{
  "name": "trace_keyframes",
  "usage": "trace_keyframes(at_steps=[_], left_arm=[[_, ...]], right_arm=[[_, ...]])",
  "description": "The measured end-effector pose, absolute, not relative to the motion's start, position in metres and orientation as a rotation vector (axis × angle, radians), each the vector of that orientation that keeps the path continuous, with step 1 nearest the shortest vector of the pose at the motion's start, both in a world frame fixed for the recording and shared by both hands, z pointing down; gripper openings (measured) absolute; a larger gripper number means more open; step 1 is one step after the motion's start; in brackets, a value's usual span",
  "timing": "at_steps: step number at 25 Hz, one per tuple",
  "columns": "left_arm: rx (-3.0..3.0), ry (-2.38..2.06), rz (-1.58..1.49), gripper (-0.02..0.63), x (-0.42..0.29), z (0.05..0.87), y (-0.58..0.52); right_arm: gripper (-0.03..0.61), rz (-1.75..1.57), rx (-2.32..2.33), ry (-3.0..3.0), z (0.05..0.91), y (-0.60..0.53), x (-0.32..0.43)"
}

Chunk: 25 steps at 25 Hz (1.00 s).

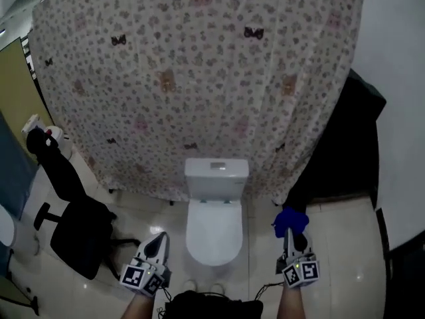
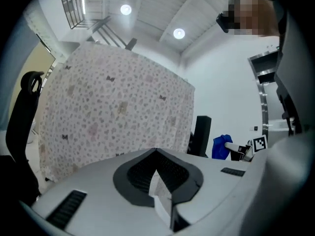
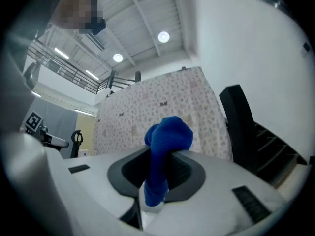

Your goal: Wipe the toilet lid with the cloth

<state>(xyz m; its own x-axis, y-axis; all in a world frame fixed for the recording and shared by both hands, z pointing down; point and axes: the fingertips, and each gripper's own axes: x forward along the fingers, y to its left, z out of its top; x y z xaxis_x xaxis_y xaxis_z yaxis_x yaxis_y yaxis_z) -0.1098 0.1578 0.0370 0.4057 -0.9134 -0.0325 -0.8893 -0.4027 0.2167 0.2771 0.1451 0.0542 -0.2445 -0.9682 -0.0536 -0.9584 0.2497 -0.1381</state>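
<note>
Straight ahead below me sits the closed toilet lid point(image 1: 213, 234), well apart from both grippers. My right gripper point(image 1: 290, 236) is clamped on the blue cloth point(image 1: 289, 220); my left gripper point(image 1: 158, 241) has its jaws together, empty. I'd press flat and sweep from the cistern point(image 1: 216, 177) forward. Open floor flanks the bowl, with the office chair point(image 1: 80, 234) off left.

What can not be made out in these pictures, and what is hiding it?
- Stains on the toilet lid: head view, too small and dim.
- The lid is outside both gripper views, which point upward.
- Space behind the curtain: hidden by it in every view.
- Right tool tips: head view, covered by the cloth.
- White object at the left edge: head view, cut off.
</note>
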Motion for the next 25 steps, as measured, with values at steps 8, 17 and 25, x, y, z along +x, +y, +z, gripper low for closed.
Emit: trace_keyframes(at_steps=[8,17,25], left_arm=[[2.560,-1.595,-0.448,-0.008,-0.130,-0.044,0.156],[2.570,-1.647,-0.478,-0.006,-0.151,-0.059,0.148],[2.582,-1.653,-0.462,-0.006,-0.158,-0.057,0.139]], right_arm=[[0.061,0.091,-1.934,2.267,-0.037,0.142,0.283],[0.061,0.056,-1.952,2.268,-0.045,0.146,0.273],[0.060,0.031,-1.917,2.316,-0.040,0.133,0.258]])
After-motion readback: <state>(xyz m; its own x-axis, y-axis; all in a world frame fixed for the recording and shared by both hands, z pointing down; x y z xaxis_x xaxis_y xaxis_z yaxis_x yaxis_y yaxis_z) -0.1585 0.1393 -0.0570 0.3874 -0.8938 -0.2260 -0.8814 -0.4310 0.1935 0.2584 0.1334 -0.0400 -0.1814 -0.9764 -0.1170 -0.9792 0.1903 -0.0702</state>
